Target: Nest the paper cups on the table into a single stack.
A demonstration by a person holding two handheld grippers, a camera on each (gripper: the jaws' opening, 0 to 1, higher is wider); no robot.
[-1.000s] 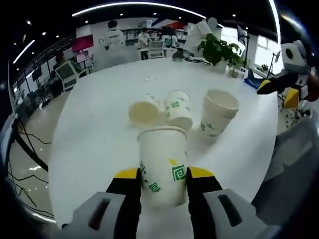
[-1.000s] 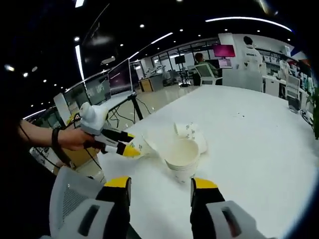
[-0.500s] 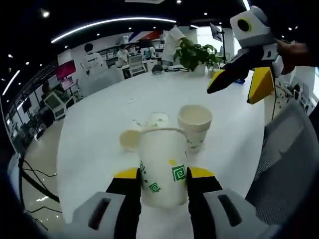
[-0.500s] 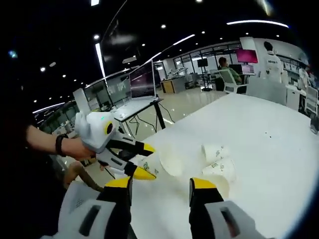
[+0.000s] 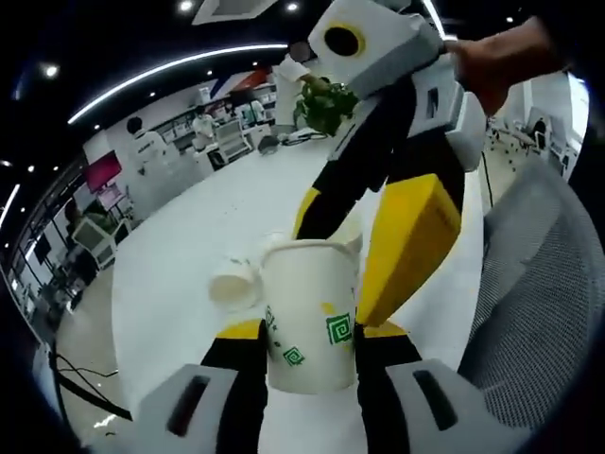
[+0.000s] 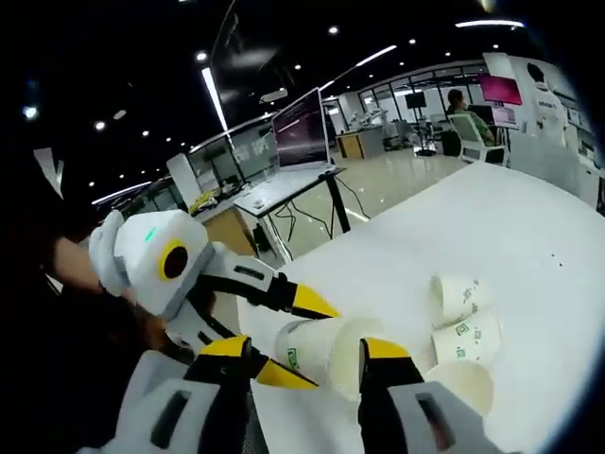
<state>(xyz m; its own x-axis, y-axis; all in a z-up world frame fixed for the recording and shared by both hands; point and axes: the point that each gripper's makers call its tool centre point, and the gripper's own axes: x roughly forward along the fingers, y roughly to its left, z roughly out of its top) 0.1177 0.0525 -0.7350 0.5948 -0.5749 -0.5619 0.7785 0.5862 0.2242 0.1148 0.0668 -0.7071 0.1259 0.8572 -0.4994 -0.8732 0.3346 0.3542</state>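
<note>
Left jaws grip 1 paper cup (image 5: 307, 317); right jaws open, seemingly empty.

White green-printed paper cup (image 5: 307, 317) held above table (image 5: 180, 274); other cups (image 6: 463, 317) lying tipped there.

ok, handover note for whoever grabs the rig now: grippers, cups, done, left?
Left gripper: shut on a cup, held upright off the table.
Right gripper: open, empty, right beside that cup.
Cups: two lie on their sides; another cup stands mouth-up by them.
Done: one cup picked up.
Left: nest held cup into the upright one, then add the two lying cups.
</note>
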